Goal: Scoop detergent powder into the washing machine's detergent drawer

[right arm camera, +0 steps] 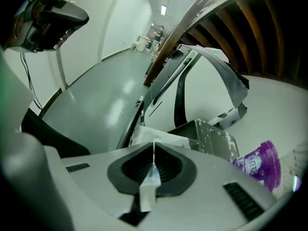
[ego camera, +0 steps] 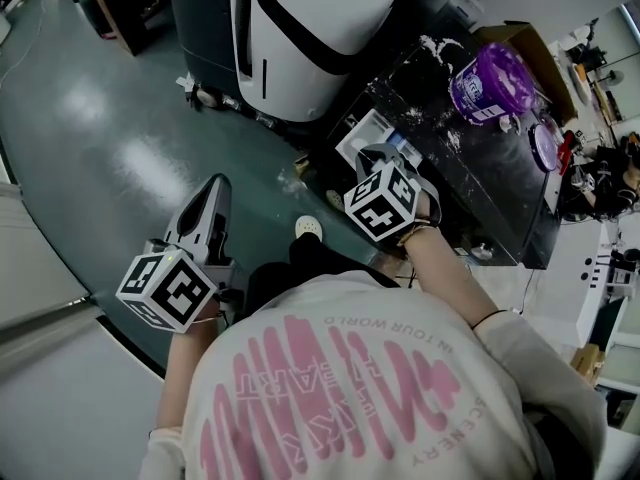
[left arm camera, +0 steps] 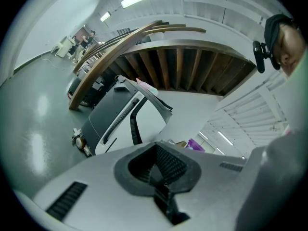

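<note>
The white detergent drawer (ego camera: 362,134) stands pulled out at the front of the black washing machine top (ego camera: 480,193), which is dusted with powder. My right gripper (ego camera: 373,158) hovers just over the drawer, shut on a thin white scoop handle (right arm camera: 153,174) seen edge-on; the scoop's bowl is hidden. In the right gripper view the drawer (right arm camera: 156,136) lies directly beyond the right gripper (right arm camera: 154,163). A purple detergent tub (ego camera: 490,83) (right arm camera: 260,163) sits open farther back on the machine. My left gripper (ego camera: 211,193) (left arm camera: 159,170) hangs over the floor to the left, shut and holding nothing.
A large white and black machine (ego camera: 310,28) stands on the green floor (ego camera: 110,138) beyond the washer. The tub's lid (ego camera: 545,143) lies right of the tub, a cardboard box (ego camera: 530,48) behind it. Clutter fills the right edge. The person's shoe (ego camera: 309,228) is below the drawer.
</note>
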{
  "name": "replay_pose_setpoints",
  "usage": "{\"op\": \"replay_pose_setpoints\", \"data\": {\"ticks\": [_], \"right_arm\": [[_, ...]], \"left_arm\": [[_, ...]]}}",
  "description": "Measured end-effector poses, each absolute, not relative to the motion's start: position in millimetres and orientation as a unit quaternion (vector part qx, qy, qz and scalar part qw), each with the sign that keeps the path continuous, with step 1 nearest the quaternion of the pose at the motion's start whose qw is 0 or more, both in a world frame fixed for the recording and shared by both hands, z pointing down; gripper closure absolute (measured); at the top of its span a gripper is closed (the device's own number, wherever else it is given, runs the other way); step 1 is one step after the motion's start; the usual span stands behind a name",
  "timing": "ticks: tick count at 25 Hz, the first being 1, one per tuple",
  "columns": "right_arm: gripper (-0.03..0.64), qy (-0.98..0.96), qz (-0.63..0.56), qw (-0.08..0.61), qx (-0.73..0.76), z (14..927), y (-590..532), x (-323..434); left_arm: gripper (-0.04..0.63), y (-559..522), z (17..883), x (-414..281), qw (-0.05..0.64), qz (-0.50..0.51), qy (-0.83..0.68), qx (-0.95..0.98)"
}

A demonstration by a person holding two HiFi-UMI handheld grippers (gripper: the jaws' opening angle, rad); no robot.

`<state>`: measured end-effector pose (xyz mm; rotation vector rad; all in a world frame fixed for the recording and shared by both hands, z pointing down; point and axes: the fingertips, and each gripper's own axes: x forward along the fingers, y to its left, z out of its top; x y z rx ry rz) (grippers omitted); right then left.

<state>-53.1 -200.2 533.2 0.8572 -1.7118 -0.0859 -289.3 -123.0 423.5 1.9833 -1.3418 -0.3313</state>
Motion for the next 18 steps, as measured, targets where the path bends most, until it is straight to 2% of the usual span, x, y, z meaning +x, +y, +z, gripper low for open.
{"op": "replay_pose_setpoints", "data": {"ticks": [18], "right_arm": [[0.609,-0.697,-0.123,0.599,0.375,515,-203,-56]], "left_arm": [[0.592,-111,417,-297,0.347,-0.139,-0.526,0.764]]}}
